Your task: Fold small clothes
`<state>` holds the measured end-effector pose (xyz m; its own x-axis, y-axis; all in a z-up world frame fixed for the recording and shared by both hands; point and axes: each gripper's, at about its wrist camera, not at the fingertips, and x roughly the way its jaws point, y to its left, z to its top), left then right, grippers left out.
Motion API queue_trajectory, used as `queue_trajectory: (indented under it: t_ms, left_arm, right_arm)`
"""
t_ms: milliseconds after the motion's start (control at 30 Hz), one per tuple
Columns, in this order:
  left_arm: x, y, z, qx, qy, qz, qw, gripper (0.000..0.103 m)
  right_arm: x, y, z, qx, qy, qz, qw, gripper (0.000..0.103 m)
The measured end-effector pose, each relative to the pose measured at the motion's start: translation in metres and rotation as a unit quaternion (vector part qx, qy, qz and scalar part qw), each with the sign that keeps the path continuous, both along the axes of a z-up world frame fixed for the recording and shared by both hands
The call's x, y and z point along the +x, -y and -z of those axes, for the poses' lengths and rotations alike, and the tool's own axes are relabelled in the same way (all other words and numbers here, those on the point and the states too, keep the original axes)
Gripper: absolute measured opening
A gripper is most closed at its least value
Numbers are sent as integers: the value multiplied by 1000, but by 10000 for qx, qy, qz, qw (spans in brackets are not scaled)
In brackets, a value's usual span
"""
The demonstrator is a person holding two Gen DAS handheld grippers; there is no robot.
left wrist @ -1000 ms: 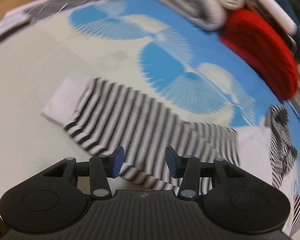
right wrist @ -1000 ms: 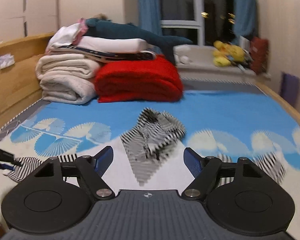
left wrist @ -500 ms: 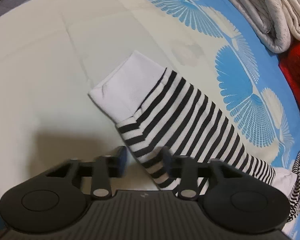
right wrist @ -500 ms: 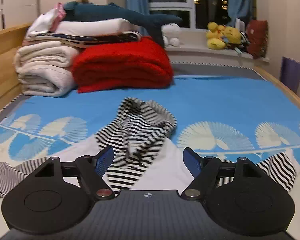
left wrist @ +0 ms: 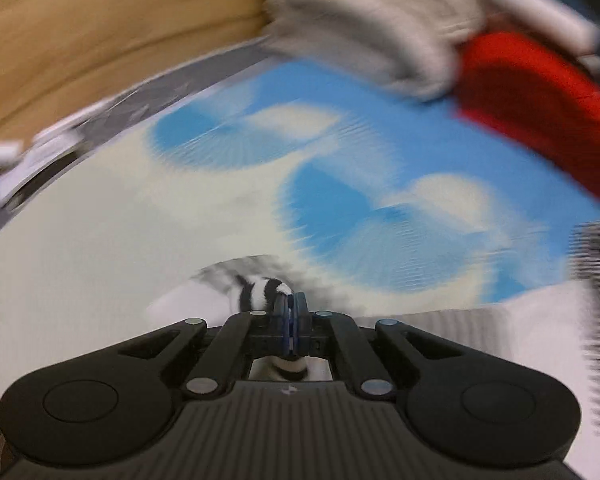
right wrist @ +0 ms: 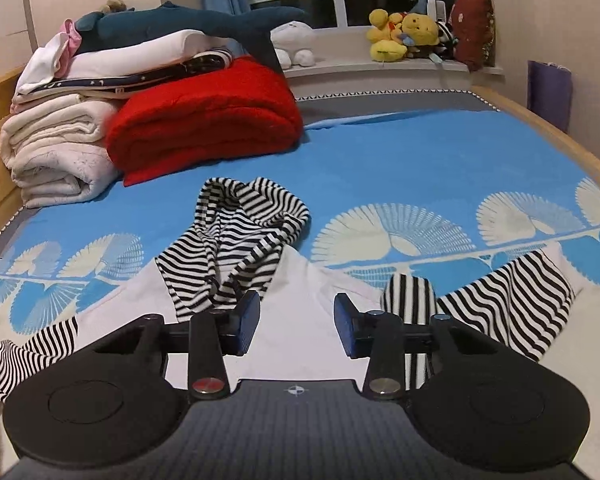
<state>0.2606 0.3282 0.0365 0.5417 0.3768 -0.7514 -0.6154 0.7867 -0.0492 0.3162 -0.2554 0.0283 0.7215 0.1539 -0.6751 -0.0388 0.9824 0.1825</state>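
Observation:
A small white garment with black-and-white striped hood (right wrist: 240,236) and striped sleeves lies spread on the blue patterned bed. My left gripper (left wrist: 291,312) is shut on the striped left sleeve (left wrist: 265,289), bunched at the fingertips; this view is motion-blurred. In the right wrist view that sleeve (right wrist: 24,352) hangs at the far left. My right gripper (right wrist: 296,320) is open and empty, just above the white body (right wrist: 300,292) below the hood. The right sleeve (right wrist: 500,304) lies flat to its right.
A folded red blanket (right wrist: 204,120) and a stack of white bedding (right wrist: 56,148) with a plush shark sit at the bed's far left. The wooden bed frame (right wrist: 556,136) borders the right side. Stuffed toys (right wrist: 404,32) line the window sill.
My left gripper closed on the striped sleeve and is swinging with it, blurring its view. My right gripper narrowed its opening and moved lower and closer to the garment's body.

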Motion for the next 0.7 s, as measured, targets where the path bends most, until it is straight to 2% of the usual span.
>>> queue_trajectory:
  t_ms: [100,167,233,300,333,367,400,433,467,500,567,600,633,700]
  left_arm:
    - [9,72,-35,-169,636,738,9951,1]
    - [14,132,-51,-160,930,1464,9847,1]
    - [17,195,-58,-480,1062,2486,9616,1]
    - [20,242,-57,-1178,1003,3445,9259,4]
    - [22,256,-55,-1552,929,3768,9085,7]
    - [25,263,-53,-1790,858,3923,8982,9]
    - [28,264,-51,-1892,823,3903,8973,11]
    - [32,258,-49,-1909,784,3719,9050,12]
    - [36,249,-45,-1905,714,3481,9151,12]
    - [43,237,-40,-1844,597,3158,9288,13]
    - [55,217,-30,-1593,267,2535,9538,12]
    - [62,206,-25,-1456,69,2246,9635,13]
    - [67,196,-21,-1341,-98,2005,9704,13]
    - [76,181,-14,-1275,-350,1668,9771,13]
  right_arm:
    - [-2,6,2,-3,-110,185,9998,43]
    - [-3,12,7,-65,-216,440,9988,43]
    - [-1,22,13,-19,-347,627,9974,43]
    - [1,29,21,104,-498,772,9957,43]
    - [3,35,26,165,-622,908,9938,44]
    - [4,39,30,201,-708,1009,9922,45]
    - [5,43,33,237,-777,1091,9907,45]
    - [6,48,37,296,-880,1232,9880,47]
    - [7,54,42,376,-993,1384,9847,49]
    - [9,59,46,493,-1106,1498,9813,49]
    - [11,65,54,756,-1297,1613,9754,49]
    - [14,67,61,981,-1417,1659,9710,49]
    - [15,68,66,1168,-1507,1677,9672,49]
    - [20,63,74,1399,-1658,1681,9616,49]
